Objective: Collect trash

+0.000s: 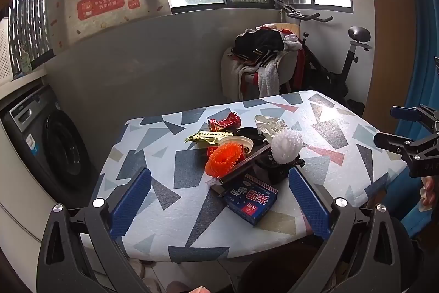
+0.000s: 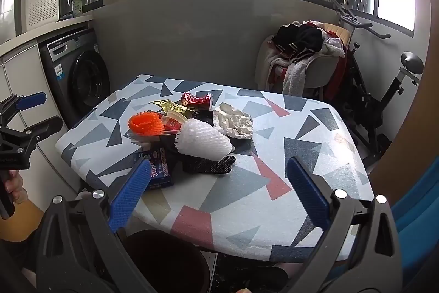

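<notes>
None collected, by the look of it: can, orange net, white net, paper, blue box all heaped mid-table. Bin on the floor below the near edge. Left gripper, right gripper: jaws wide, empty, short of the heap.

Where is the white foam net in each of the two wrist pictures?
Left wrist: the white foam net stands right of the pile's centre, above the blue box.
Right wrist: it lies at the pile's near side, right of the same box.
Shared landmark: the crushed red can behind the pile.
</notes>
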`<state>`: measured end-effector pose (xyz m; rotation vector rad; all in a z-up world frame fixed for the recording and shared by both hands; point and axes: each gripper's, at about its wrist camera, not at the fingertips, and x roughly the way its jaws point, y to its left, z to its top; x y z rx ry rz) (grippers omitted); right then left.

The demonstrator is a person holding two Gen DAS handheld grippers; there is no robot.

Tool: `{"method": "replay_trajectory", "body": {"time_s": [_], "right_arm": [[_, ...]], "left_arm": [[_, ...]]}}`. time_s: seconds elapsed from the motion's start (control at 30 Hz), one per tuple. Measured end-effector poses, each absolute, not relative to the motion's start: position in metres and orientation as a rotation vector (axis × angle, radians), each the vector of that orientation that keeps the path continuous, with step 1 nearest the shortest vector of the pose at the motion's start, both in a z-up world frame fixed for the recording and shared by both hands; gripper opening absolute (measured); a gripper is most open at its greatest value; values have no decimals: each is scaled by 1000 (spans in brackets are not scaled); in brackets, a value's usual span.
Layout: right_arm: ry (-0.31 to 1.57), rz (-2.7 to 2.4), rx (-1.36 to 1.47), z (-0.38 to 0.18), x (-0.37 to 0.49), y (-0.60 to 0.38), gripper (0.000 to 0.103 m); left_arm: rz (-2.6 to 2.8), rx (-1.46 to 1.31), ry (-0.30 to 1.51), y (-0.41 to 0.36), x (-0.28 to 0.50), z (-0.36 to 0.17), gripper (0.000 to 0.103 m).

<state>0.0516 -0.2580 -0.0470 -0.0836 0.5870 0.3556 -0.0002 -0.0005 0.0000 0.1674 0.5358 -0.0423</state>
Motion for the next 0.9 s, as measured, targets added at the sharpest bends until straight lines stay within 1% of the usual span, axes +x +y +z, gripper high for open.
{"method": "replay_trajectory", "body": {"time_s": [0.9], "right_arm": [[591, 351, -78, -45, 58, -266, 97]], "left_arm": [[-42, 158, 542, 1, 3, -4, 98]]}}
